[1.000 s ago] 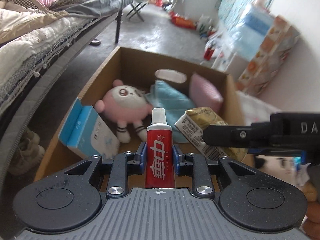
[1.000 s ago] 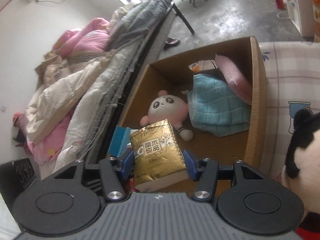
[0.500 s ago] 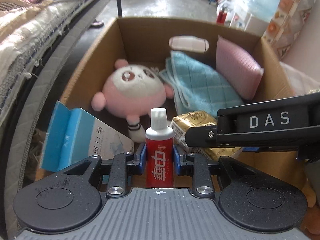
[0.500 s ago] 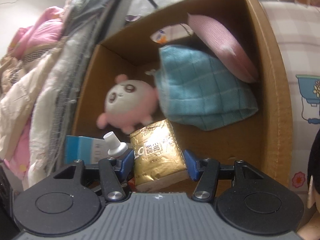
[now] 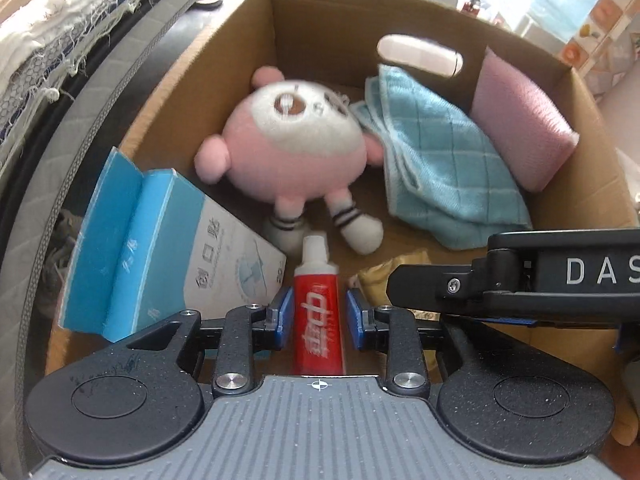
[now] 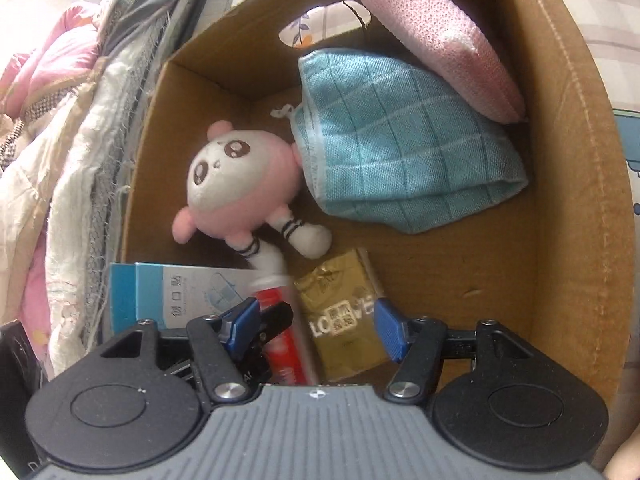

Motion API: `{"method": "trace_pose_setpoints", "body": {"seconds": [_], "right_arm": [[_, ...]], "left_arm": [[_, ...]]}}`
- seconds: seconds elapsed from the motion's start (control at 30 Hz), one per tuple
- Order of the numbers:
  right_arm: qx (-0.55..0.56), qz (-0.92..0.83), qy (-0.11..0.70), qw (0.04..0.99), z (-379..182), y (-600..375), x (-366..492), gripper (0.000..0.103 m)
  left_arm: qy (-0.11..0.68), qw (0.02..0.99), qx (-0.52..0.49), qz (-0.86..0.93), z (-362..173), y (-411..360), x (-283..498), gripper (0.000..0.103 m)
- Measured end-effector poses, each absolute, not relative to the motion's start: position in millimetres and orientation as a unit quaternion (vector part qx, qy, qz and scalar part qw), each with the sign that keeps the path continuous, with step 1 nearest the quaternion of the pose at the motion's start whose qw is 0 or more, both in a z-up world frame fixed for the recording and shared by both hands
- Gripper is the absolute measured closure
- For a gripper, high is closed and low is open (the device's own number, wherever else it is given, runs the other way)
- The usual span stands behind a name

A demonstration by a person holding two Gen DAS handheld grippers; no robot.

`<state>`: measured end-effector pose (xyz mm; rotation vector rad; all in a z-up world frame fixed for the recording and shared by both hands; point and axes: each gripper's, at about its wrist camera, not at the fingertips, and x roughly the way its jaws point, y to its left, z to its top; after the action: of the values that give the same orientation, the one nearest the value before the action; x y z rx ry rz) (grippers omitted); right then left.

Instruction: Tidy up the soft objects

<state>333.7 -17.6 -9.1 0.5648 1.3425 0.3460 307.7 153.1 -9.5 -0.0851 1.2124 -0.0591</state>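
Observation:
A cardboard box point(image 5: 224, 52) point(image 6: 568, 160) holds a pink plush toy point(image 5: 296, 148) point(image 6: 236, 192), a folded blue cloth point(image 5: 436, 168) point(image 6: 400, 152), a pink sponge point(image 5: 520, 120) point(image 6: 444, 48) and a blue and white carton point(image 5: 160, 248) point(image 6: 180, 296). My left gripper point(image 5: 319, 312) is low in the box, shut on a red toothpaste tube point(image 5: 318, 312) point(image 6: 280, 340). My right gripper point(image 6: 314, 328) is open; the gold tissue pack point(image 6: 344, 316) point(image 5: 384, 276) lies loose between its spread fingers on the box floor.
A bed with piled quilts point(image 6: 72, 128) runs along the box's left side, its edge point(image 5: 80, 92) close by. A checked cloth surface point(image 6: 616, 40) lies right of the box. Cartons and clutter point(image 5: 580, 20) stand on the far floor.
Both grippers have moved down into the box. My right gripper has opened and let go of the gold tissue pack. The left still grips the toothpaste.

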Motion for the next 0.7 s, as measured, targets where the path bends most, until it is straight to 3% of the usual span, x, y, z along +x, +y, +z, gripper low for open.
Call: {"method": "trace_pose_setpoints", "body": {"seconds": [0.23,0.4,0.5,0.63,0.7], "right_arm": [[0.269,0.189,0.571,0.752,8,-25,335,0.037],[0.273,0.23,0.515,0.779,34,-37,320,0.038],[0.278,0.262,0.477,0.792,55,-53,300,0.038],[0.254,0.296,0.417,0.821,90,-86,258,0.036],[0.238,0.299,0.389,0.838,106,-106,234,0.026]], "left_arm": [[0.533,0.842,-0.066,-0.035,7,161,307,0.073],[0.49,0.866,-0.088,-0.049,31,161,297,0.064],[0.46,0.88,-0.098,-0.063,50,159,280,0.054],[0.42,0.9,-0.082,-0.081,81,148,248,0.029],[0.396,0.911,-0.073,-0.092,98,141,228,0.021]]}}
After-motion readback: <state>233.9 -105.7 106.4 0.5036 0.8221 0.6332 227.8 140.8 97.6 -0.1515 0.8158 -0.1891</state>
